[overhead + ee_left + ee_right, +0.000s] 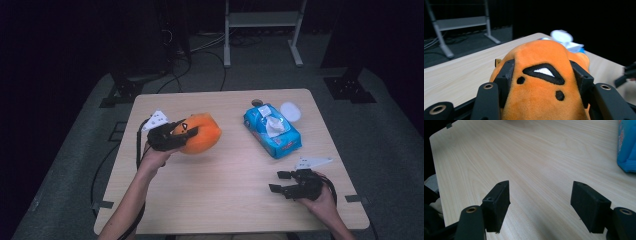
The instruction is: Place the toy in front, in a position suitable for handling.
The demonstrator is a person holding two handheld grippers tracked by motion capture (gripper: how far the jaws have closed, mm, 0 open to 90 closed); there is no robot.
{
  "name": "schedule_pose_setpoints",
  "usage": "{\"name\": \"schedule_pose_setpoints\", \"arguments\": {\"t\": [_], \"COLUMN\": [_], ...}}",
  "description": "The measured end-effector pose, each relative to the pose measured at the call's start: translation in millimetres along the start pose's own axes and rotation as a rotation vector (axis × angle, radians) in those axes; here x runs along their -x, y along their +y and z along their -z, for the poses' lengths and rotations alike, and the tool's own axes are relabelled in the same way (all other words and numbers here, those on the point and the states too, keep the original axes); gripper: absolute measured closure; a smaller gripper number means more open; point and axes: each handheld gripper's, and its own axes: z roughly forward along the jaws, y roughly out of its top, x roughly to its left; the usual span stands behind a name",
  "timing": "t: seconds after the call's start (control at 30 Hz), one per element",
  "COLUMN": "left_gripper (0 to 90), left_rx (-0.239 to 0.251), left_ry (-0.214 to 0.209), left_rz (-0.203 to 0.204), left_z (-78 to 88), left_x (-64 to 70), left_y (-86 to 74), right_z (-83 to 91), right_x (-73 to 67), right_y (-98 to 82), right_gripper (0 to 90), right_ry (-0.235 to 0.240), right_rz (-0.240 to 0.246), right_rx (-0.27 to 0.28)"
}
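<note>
Orange plush toy (201, 133) with black stitched face markings (one of it on the light wooden table (235, 200)) sits clamped across its body in your left gripper (541, 75), over the table's left side. Judging by its look, it's soft and light, so squeeze the bulk, not a loose edge. Your right gripper (540, 202) rests open and empty near the one blue wipes pack (272, 130)
</note>
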Motion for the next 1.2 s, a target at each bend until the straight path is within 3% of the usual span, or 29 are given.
{"name": "schedule_pose_setpoints", "arguments": {"t": [0.2, 0.23, 0.27, 0.3, 0.57, 1.0, 1.2], "left_gripper": [46.8, 46.8, 46.9, 46.9, 46.9, 45.7, 43.4], "left_rx": [-0.012, -0.018, -0.018, -0.023, -0.060, -0.108, -0.108], "left_ry": [-0.088, -0.124, -0.124, -0.159, -0.248, -0.315, -0.326], "left_rz": [-0.044, -0.059, -0.059, -0.068, -0.071, -0.062, -0.079], "left_z": [-14.3, -18.7, -18.7, -23.2, -39.8, -58.3, -58.0], "left_x": [27.1, 36.4, 36.4, 44.5, 69.2, 86.7, 89.8], "left_y": [0.2, -1.9, -1.9, -6.3, -33.6, -74.0, -77.9], "right_z": [2.4, 3.0, 3.6, 4.1, 7.6, 13.5, 16.8], "right_x": [1.0, 1.2, 1.2, 1.1, 5.6, 12.3, 22.8], "right_y": [0.2, 0.2, 0.3, 0.3, -0.8, 0.2, 0.3], "right_gripper": [30.3, 30.3, 30.3, 30.3, 30.2, 29.2, 29.0], "right_ry": [-0.007, -0.009, -0.011, -0.011, -0.021, -0.057, -0.070], "right_rz": [0.000, 0.000, -0.001, -0.003, -0.012, -0.008, -0.038], "right_rx": [0.011, 0.013, 0.011, 0.012, 0.024, 0.033, 0.054]}}
